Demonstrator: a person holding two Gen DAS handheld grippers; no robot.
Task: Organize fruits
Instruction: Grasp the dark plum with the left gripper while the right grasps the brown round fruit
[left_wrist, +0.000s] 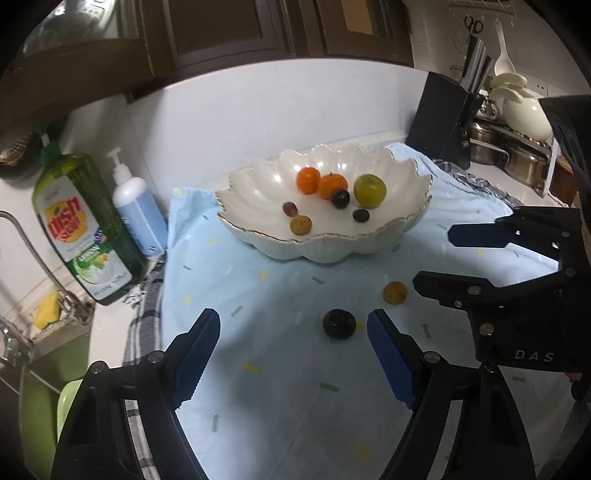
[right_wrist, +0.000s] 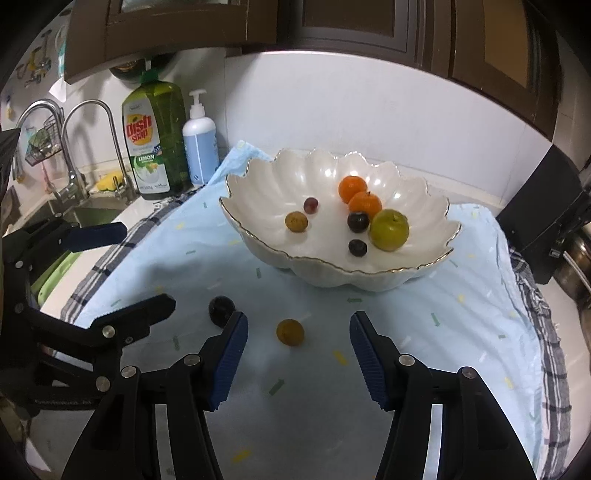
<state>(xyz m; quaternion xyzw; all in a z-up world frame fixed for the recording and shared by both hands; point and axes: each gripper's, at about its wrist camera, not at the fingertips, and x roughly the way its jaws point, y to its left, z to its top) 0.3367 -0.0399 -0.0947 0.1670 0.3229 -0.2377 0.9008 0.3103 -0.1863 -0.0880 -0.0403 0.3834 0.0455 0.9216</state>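
Left wrist view is looking down on a pale blue cloth (left_wrist: 280, 369) spread over a checked towel (left_wrist: 142, 332) on the counter. The left gripper (left_wrist: 293, 325) is hovering just above the cloth with its blue pads spread wide and gripping nothing; a dark plum (left_wrist: 339, 324) is sitting on the cloth between the tips, nearer the right-hand pad and apart from both. Just beyond it a small brownish-yellow fruit (left_wrist: 394, 292) is lying on the cloth, close beside the lower finger of the right gripper (left_wrist: 432, 254), which is reaching in from the right edge.

Seen from the right wrist, the right gripper (right_wrist: 297, 325) is also standing open and empty, with the brownish-yellow fruit (right_wrist: 290, 332) resting between its tips and touching neither pad. The dark plum (right_wrist: 221, 309) is lying just left of its left pad.

Behind both loose fruits, a white scalloped bowl (right_wrist: 258, 184) with a gold rim is sitting on the cloth, holding two oranges (right_wrist: 352, 189), a green apple (right_wrist: 389, 229), two dark plums (right_wrist: 358, 221), a reddish grape (right_wrist: 311, 205) and another brownish fruit (right_wrist: 296, 221). A green dish soap bottle (right_wrist: 155, 140) and a white pump bottle (right_wrist: 200, 144) are standing by the sink at the left.
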